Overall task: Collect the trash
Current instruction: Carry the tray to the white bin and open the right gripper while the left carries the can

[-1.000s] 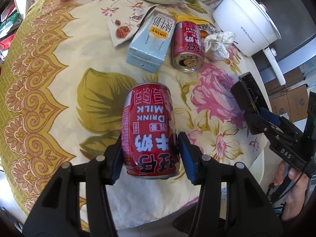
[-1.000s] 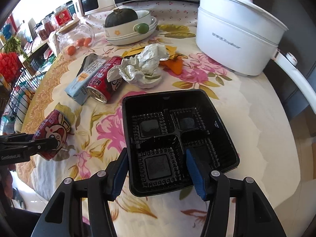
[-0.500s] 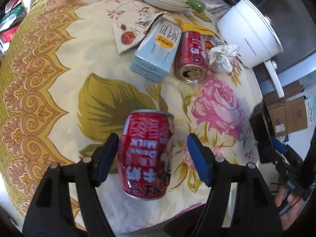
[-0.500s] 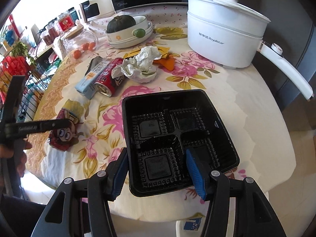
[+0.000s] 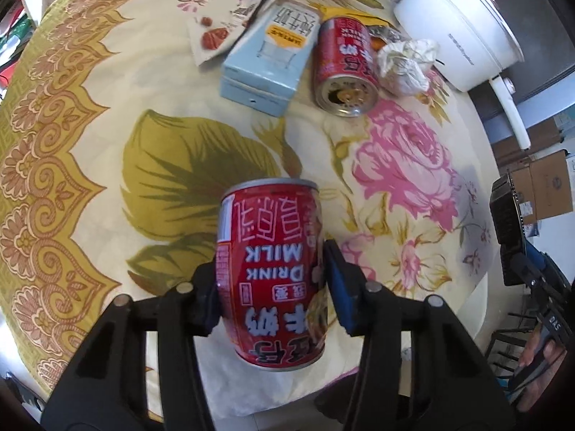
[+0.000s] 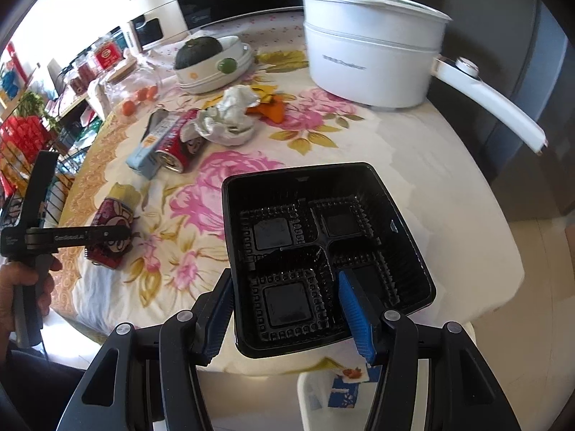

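While my left gripper is closing its jaws on the red milk can, my right gripper clamps the black tray.

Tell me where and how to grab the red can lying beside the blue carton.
Grip the red can across its round body, claw coming from above. It lies on its side, carton at one flank and crumpled wrapper at the other, so nudge it clear first.
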Demonstrator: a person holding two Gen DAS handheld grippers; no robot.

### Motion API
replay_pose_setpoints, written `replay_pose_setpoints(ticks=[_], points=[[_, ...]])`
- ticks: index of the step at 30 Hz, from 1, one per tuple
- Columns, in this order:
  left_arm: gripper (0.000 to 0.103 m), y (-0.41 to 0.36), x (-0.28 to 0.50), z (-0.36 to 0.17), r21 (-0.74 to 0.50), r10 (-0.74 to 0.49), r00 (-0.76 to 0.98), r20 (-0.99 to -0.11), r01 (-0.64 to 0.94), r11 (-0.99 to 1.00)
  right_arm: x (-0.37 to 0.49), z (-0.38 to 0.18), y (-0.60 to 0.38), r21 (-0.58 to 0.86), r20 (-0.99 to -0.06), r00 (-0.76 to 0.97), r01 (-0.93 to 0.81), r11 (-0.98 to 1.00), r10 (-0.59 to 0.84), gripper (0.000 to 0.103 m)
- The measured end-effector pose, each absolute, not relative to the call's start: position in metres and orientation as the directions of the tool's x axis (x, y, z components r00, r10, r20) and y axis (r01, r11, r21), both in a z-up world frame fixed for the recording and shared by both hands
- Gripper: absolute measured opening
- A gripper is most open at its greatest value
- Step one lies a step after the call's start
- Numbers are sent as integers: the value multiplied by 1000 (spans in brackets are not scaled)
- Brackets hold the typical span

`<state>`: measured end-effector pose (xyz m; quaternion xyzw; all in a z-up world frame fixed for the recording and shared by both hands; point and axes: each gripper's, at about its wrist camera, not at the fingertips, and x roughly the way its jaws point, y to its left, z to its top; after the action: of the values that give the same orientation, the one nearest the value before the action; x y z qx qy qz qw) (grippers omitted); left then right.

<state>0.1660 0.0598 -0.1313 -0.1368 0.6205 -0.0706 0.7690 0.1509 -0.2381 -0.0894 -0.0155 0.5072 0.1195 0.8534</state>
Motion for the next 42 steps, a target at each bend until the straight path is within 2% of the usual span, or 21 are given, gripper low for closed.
replay_pose_setpoints(ticks=[3,5,7,17,42], points=[[50,58,165,-125,-314,-296,227,-928,-45,948,145,-86,-250,104,-864,466,-200,974,189,58],[40,54,162,-120,-329,-315,231,-921,-23,944,140,-83,-259,111,-861,473,-185,976,188,58],[36,48,158,-116,-333,-325,237,-916,5,943,136,-82,-267,112,-860,476,-175,978,184,58],[36,21,159,-115,-341,-344,237,-909,54,939,105,-80,-308,101,-868,478,-99,990,136,58],[36,-123,117,-89,-390,-475,190,-859,355,849,39,-116,-376,84,-937,343,16,996,73,59]])
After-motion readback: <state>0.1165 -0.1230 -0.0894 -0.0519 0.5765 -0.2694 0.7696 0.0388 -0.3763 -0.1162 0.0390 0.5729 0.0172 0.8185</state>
